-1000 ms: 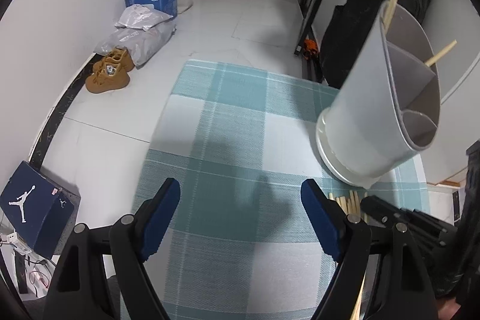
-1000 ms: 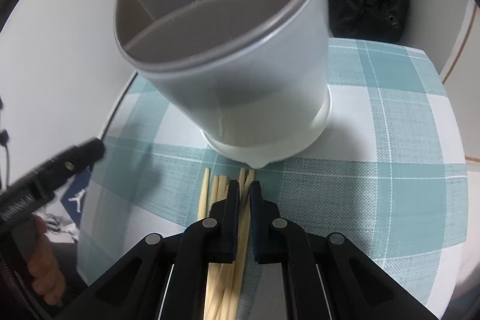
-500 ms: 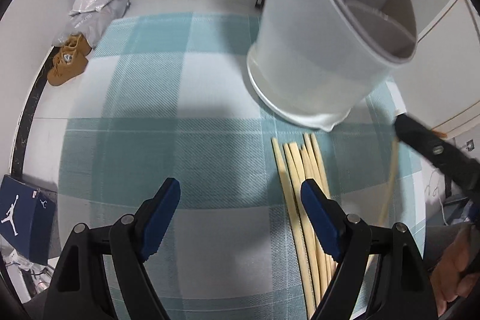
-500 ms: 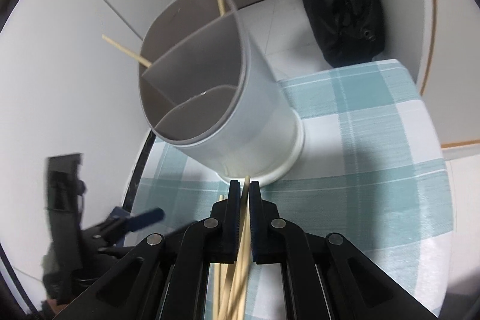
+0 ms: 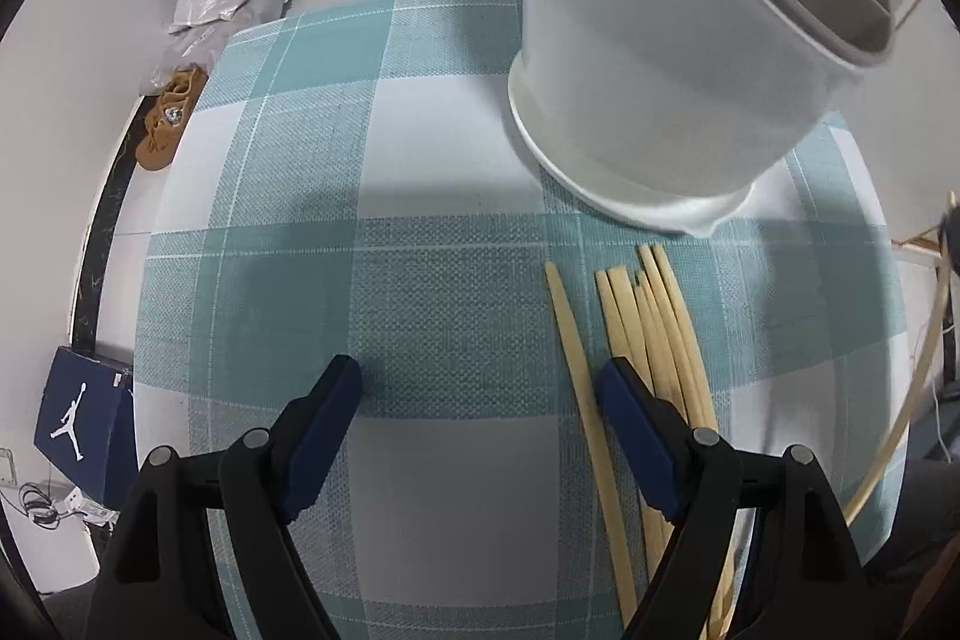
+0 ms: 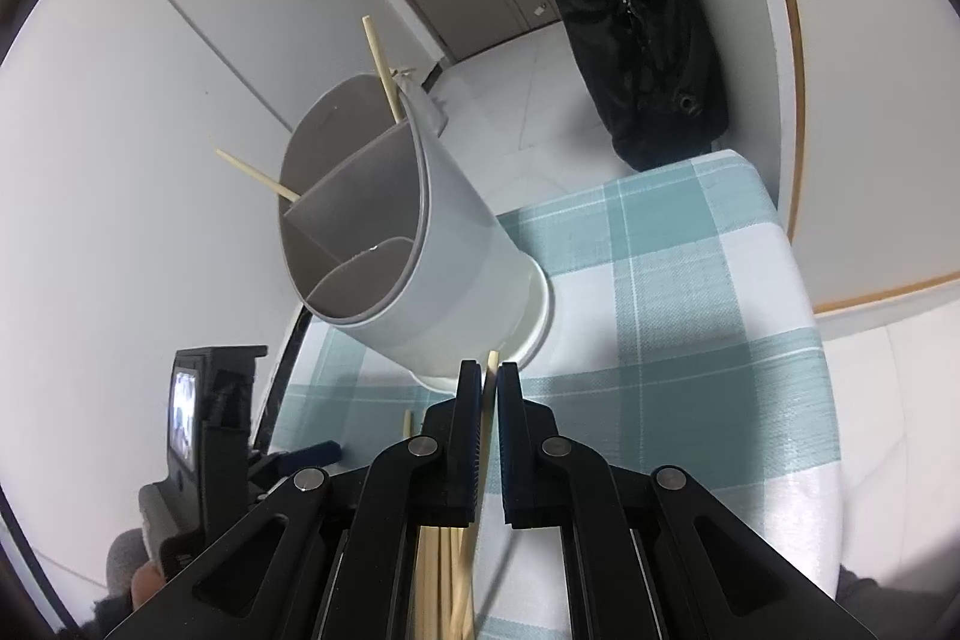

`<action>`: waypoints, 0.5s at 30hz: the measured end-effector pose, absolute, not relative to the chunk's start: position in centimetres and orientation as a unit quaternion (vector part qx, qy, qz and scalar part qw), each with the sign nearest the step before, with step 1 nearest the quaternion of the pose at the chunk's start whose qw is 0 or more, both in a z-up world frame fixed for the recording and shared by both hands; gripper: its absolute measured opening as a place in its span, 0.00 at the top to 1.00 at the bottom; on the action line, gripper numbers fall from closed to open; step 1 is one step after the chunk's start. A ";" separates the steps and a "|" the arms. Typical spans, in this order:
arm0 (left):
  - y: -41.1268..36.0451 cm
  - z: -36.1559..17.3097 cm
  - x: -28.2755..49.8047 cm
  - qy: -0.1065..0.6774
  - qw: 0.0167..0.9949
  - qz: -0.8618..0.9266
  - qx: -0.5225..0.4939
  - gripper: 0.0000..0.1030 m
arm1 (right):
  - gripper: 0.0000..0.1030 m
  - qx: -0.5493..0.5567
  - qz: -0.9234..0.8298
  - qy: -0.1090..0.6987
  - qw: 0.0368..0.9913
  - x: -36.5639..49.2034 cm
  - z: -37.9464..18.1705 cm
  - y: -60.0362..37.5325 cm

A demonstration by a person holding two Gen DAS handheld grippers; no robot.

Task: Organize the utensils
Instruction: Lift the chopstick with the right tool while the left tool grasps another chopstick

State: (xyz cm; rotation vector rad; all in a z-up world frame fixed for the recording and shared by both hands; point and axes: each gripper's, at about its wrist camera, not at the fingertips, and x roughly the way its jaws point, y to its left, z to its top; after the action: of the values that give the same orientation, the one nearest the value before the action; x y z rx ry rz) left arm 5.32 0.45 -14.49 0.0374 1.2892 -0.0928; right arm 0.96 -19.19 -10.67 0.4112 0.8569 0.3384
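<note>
Now your right hand-held gripper (image 6: 490,388) lifted one chopstick (image 6: 487,403) off pile (image 5: 654,334), clenched on it; left hand-held gripper (image 5: 480,400) dropped over counter (image 5: 420,280), released, empty. Holder (image 6: 384,244) next, likely.

Left wrist view: utensil holder (image 5: 672,58) top cut off by the upper picture edge, far compartments unseen. Loose chopsticks (image 5: 660,340) partly hidden under one of the fingers (image 5: 636,424), lower ends out of frame. Right wrist view: held chopstick (image 6: 487,412) mostly hidden between the fingers (image 6: 468,430). Small screen (image 6: 183,415) past the counter's (image 6: 690,340) left edge too blurred to read.
</note>
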 end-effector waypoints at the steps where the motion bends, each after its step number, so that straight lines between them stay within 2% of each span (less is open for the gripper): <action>1: 0.5 -14.5 5.5 0.600 0.799 -0.038 0.015 0.27 | 0.96 0.197 0.163 0.409 0.876 0.9 -10.7 -19.2; 6: 0.9 -14.5 6.4 0.590 0.807 -0.026 0.006 0.40 | 0.96 0.196 0.167 0.407 0.876 0.7 -10.4 -19.4; 9: 1.1 -14.4 6.7 0.580 0.814 -0.021 0.004 0.53 | 0.96 0.200 0.167 0.407 0.875 0.5 -10.4 -19.6; 11: 1.0 -14.3 6.8 0.575 0.818 -0.015 0.000 0.70 | 0.96 0.203 0.166 0.409 0.874 0.6 -10.5 -19.7; 12: 1.0 -14.2 6.7 0.573 0.820 -0.012 -0.002 0.76 | 0.96 0.204 0.166 0.410 0.873 0.6 -10.5 -19.8; 14: 1.5 -14.2 6.9 0.571 0.821 -0.007 -0.013 0.95 | 0.96 0.203 0.165 0.410 0.874 0.7 -10.4 -19.7; 15: 1.9 -14.2 7.0 0.572 0.820 -0.007 -0.022 0.96 | 0.96 0.202 0.164 0.410 0.874 0.7 -10.4 -19.7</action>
State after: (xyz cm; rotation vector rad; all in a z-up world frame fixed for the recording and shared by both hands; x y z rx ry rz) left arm 7.01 1.91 -14.22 -0.0471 1.2183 -0.0146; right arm 0.67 -19.72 -10.38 0.4211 0.8567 0.3435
